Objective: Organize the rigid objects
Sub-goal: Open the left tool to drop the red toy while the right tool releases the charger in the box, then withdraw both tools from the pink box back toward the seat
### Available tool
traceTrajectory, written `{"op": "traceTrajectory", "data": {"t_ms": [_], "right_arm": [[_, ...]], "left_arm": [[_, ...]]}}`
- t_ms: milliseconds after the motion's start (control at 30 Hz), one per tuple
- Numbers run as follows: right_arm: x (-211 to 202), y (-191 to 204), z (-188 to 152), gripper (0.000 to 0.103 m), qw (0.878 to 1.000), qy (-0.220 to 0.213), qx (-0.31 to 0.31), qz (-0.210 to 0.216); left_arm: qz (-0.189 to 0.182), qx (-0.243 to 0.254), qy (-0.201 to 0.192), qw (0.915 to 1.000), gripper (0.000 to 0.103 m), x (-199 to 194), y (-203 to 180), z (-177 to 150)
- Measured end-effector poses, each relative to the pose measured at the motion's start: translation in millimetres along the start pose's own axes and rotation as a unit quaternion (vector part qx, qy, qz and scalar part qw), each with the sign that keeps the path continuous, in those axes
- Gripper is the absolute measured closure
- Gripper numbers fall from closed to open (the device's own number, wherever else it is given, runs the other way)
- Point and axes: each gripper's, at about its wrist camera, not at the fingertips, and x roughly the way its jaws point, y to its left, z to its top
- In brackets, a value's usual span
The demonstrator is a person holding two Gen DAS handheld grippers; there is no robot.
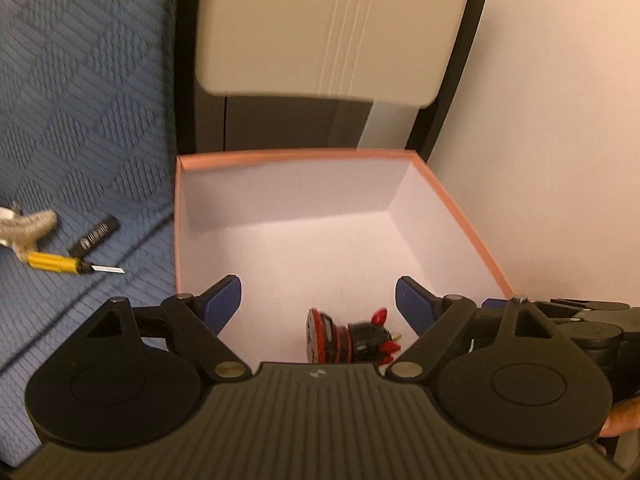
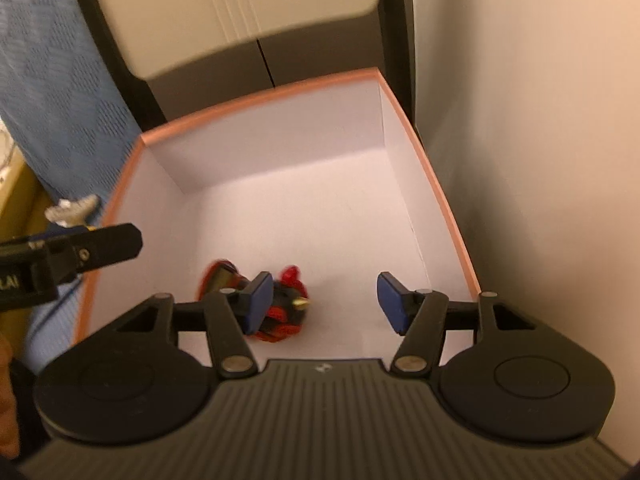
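Observation:
An open box with a pink rim (image 1: 296,155) (image 2: 260,94) and white inside sits against the wall. A red and black toy (image 1: 344,338) (image 2: 286,296) lies on its side on the box floor near the front. My left gripper (image 1: 318,296) hovers over the box front, open wide, with the toy below it and untouched by the blue pads. My right gripper (image 2: 324,284) is open above the box too. The toy shows partly behind its left finger (image 2: 256,300), and nothing sits between the pads.
On the blue quilted bedspread (image 1: 80,100) left of the box lie a yellow-handled cutter (image 1: 60,263), a small black tube (image 1: 94,236) and a beige fuzzy item (image 1: 24,224). A cream padded panel (image 1: 320,28) rises behind the box; a plain wall (image 1: 560,120) runs along its right.

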Motion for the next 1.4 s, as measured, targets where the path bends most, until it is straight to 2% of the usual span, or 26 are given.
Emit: {"op": "traceTrajectory", "data": {"t_ms": [367,533,900,1200,1400], "right_arm": [[-65.4,48.7,15.1,0.043,0.997,-0.078,-0.017,0.017],[-88.0,78.5,12.9,0.043,0.994,-0.103,-0.036,0.017],[-108.0,145.3,-15.8,0.043,0.988,-0.129,-0.073,0.038],[-99.3,194.6,-43.8,0.043,0.984,-0.136,-0.099,0.06],[-78.8,216.5,-63.5,0.043,0.985,-0.117,-0.11,0.07]], "left_arm": [[0.007,0.006,-0.098,0.9952,0.015,-87.5,25.3,15.1],[0.007,-0.002,-0.128,0.9918,0.015,-122.9,46.5,13.8],[0.024,-0.03,-0.164,0.9857,0.015,-177.2,114.9,-21.2],[0.035,-0.054,-0.169,0.9834,0.015,-187.0,163.2,-62.3],[0.044,-0.065,-0.163,0.9835,0.015,-184.3,188.0,-88.2]]}}
